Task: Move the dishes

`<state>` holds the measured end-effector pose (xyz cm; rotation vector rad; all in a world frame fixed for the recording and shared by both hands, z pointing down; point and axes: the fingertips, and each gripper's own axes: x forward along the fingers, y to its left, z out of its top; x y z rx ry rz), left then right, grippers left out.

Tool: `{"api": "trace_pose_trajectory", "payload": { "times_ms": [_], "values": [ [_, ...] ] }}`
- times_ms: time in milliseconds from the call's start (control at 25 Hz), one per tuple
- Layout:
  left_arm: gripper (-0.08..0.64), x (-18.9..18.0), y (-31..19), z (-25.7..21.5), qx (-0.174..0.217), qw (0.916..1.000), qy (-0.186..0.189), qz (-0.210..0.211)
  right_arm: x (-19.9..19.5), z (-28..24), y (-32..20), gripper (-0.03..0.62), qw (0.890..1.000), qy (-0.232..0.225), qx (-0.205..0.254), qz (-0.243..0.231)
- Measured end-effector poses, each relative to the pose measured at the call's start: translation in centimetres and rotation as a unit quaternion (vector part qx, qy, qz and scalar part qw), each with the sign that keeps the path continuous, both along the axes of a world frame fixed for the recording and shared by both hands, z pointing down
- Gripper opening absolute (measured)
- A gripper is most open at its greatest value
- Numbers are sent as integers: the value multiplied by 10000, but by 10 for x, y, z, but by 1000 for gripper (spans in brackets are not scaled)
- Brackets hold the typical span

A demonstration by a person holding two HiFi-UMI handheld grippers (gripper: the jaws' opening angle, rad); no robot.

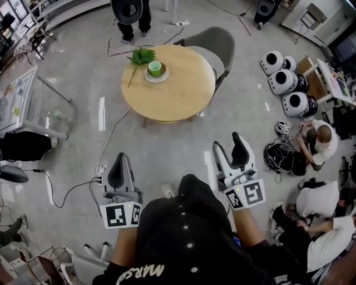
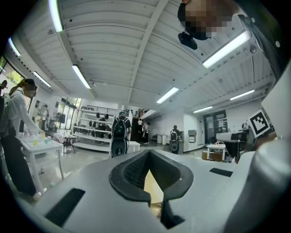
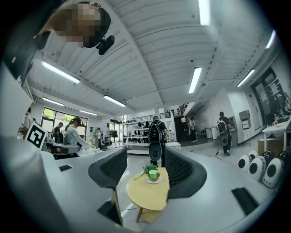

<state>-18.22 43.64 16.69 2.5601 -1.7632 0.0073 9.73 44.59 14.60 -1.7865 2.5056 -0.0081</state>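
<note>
A green cup [image 1: 156, 68] stands on a white saucer [image 1: 157, 76] near the far left of a round wooden table [image 1: 172, 92], with a green leafy sprig [image 1: 141, 56] beside it. Both grippers hang over the floor well short of the table. My left gripper [image 1: 120, 161] is shut with nothing in it; in the left gripper view its jaws [image 2: 149, 157] meet at the tips. My right gripper [image 1: 228, 143] is open and empty. Far off between its jaws [image 3: 148, 172], the right gripper view shows the cup [image 3: 153, 174] and the table [image 3: 148, 195].
A grey chair [image 1: 214, 43] stands behind the table, and a person [image 1: 131, 12] stands beyond it. White round robot heads [image 1: 283, 82] and seated people [image 1: 318, 142] are on the floor at the right. A glass table [image 1: 22, 100] and floor cables [image 1: 108, 139] lie at the left.
</note>
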Motion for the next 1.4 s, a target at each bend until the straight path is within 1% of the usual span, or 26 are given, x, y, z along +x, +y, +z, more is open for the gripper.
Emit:
{"api": "trace_pose_trajectory", "payload": {
  "times_ms": [280,520,720,920,1200,1400],
  "values": [
    [17,6,-33,11,-50,10000,-17,34,6,6,-34,230,9999,82,32,69],
    [17,14,-83,15,-63,10000,-15,9,7,15,-89,232,9999,105,-29,-36],
    [17,26,-136,19,-87,9999,-40,-43,20,19,-146,232,9999,88,-42,-100],
    [17,42,-204,16,-117,9999,-52,-98,34,15,-214,232,9997,177,-40,-192],
    [17,64,-288,-4,2,9994,-107,-320,51,3,-304,233,9982,250,-78,-547],
    [17,75,-329,-7,40,9987,-76,-500,47,7,-354,233,9948,370,-108,-944]
  ]
}}
